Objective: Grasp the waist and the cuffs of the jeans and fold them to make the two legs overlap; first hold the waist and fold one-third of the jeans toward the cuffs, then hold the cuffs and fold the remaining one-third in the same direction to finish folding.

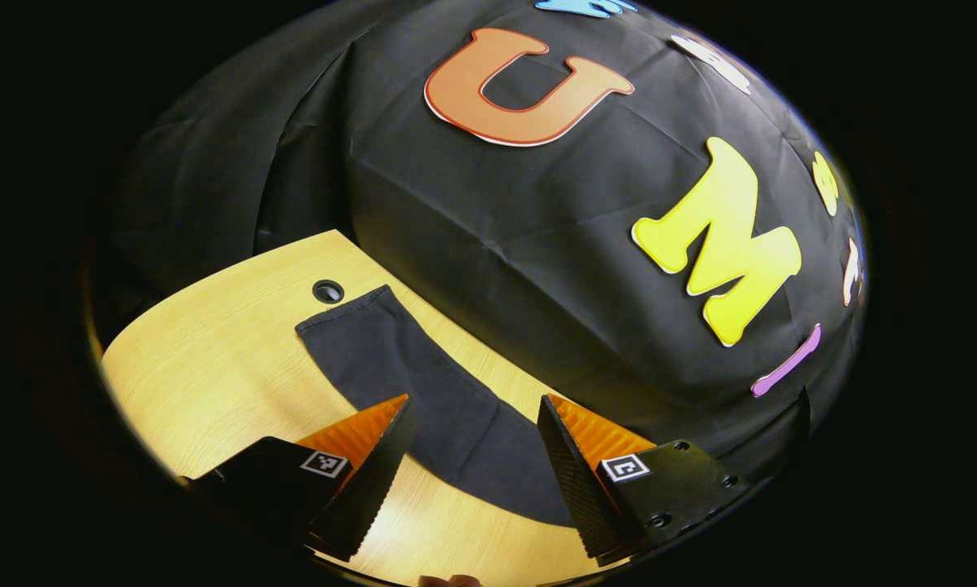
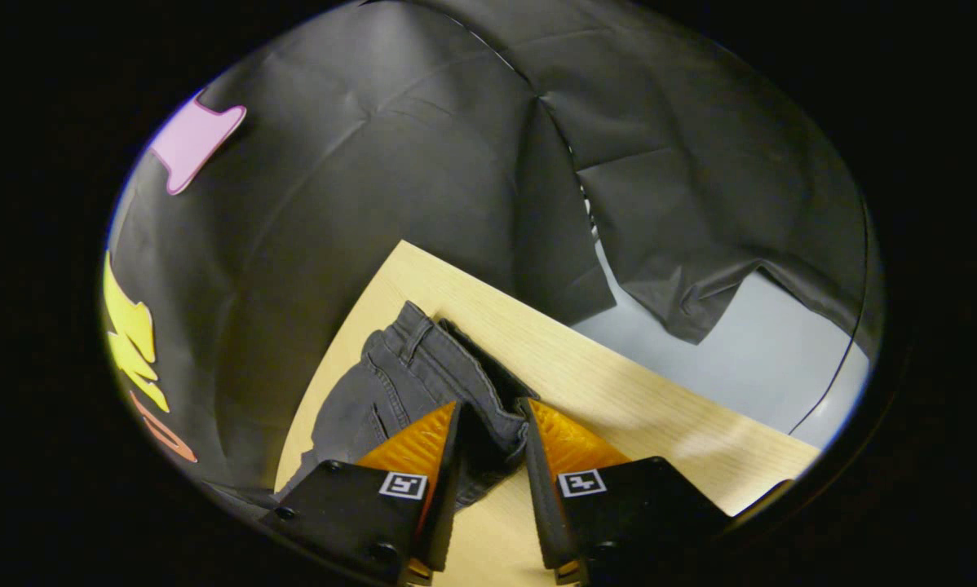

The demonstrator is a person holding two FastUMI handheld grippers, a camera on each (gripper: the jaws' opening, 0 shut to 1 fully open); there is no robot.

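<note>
Dark grey jeans lie flat along the far edge of the light wooden table (image 1: 211,375). In the left gripper view one leg (image 1: 423,391) runs away from me to its cuff (image 1: 346,314). My left gripper (image 1: 474,401) hovers open over the middle of that leg, with cloth showing between its fingers. In the right gripper view the waist (image 2: 423,359), with waistband and pocket seams, lies near the table's corner. My right gripper (image 2: 490,403) has its fingers narrowed on the waist's near edge, and bunched denim fills the gap between them.
A round cable hole (image 1: 328,290) is in the table just beyond the cuff. The black booth cloth (image 1: 537,244) hangs close behind the jeans. Past the table's right edge in the right gripper view lies pale grey floor (image 2: 749,342) with a thin cable.
</note>
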